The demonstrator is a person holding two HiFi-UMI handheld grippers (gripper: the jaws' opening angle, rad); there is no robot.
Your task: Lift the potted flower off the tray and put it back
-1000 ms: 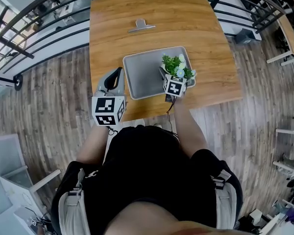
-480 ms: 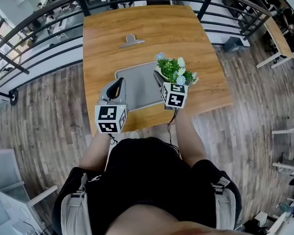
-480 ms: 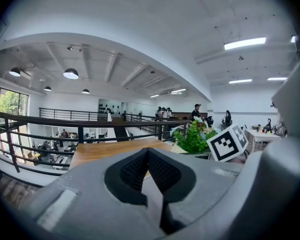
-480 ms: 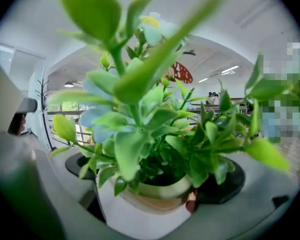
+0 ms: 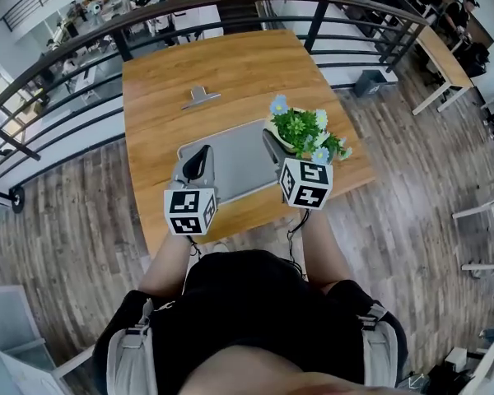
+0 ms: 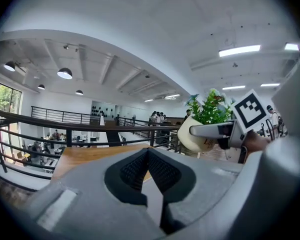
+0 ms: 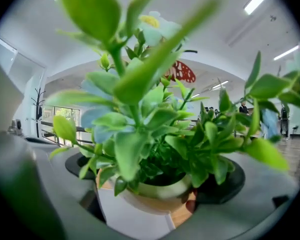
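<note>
The potted flower (image 5: 306, 130), green leaves with pale blue and white blooms in a white pot, hangs in the air above the right end of the grey tray (image 5: 239, 164). My right gripper (image 5: 285, 144) is shut on the pot's rim. In the right gripper view the pot (image 7: 151, 193) sits between the jaws of the right gripper (image 7: 155, 184) and leaves fill the picture. My left gripper (image 5: 201, 158) is shut and holds nothing, over the tray's left edge. The left gripper (image 6: 148, 154) view shows its pads touching, with the lifted potted flower (image 6: 206, 115) at right.
The tray lies on a wooden table (image 5: 230, 72) near its front edge. A small metal clip-like piece (image 5: 199, 97) lies farther back on the table. A black railing (image 5: 230, 2) runs behind the table, above a lower office floor.
My right gripper has raised the potted flower off the tray's right end and carried it slightly right. The left gripper stays shut by the tray's left edge.
</note>
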